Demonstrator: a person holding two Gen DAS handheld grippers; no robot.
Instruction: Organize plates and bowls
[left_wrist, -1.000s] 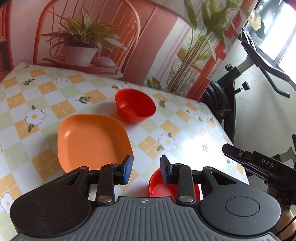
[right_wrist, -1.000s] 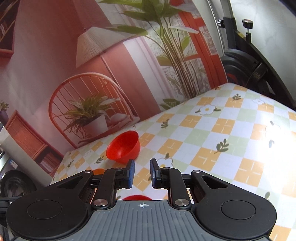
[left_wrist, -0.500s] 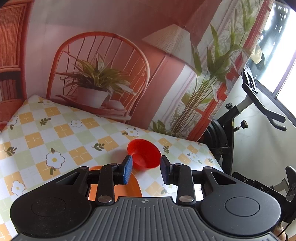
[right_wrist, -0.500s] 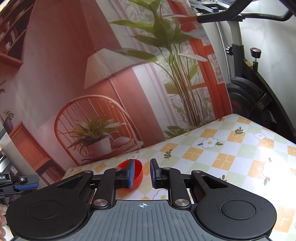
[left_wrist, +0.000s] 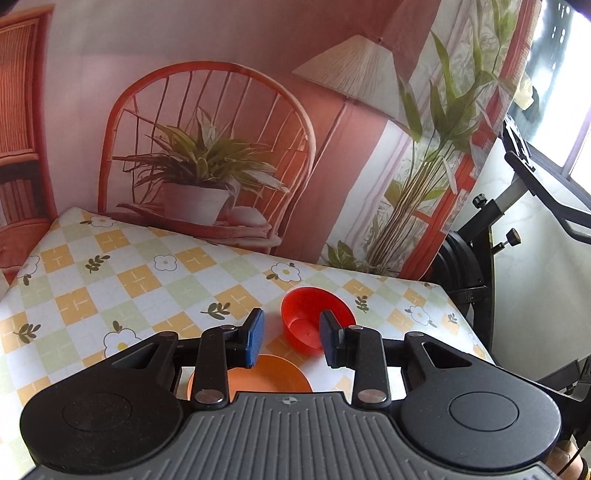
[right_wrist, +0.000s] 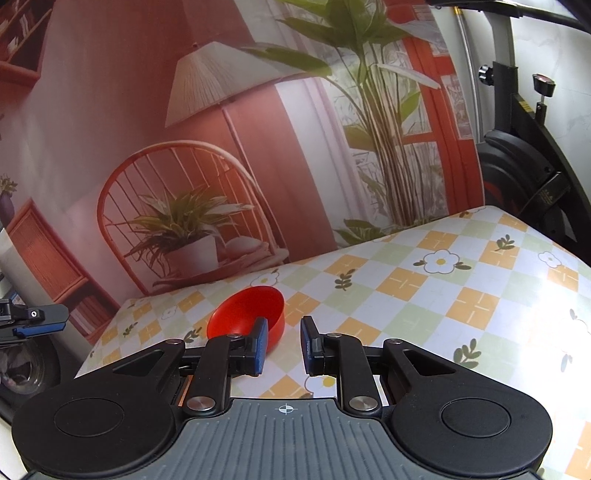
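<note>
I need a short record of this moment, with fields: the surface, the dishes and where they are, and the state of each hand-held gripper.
surface: table with a checked flower-pattern cloth
red bowl: upright on the cloth, touched by nothing
orange plate: nearer than the bowl, partly hidden behind the left tool
left hand-held gripper: open, empty, above the table
right hand-held gripper: open, empty, bowl beyond its left finger

- A black two-finger right gripper with blue pads fills the foreground, fingers parted, gripping nothing.
- Just beyond its left finger, a small round red plastic bowl sits on a checked, flower-patterned tablecloth.
- A printed room-scene backdrop hangs beyond.
</note>
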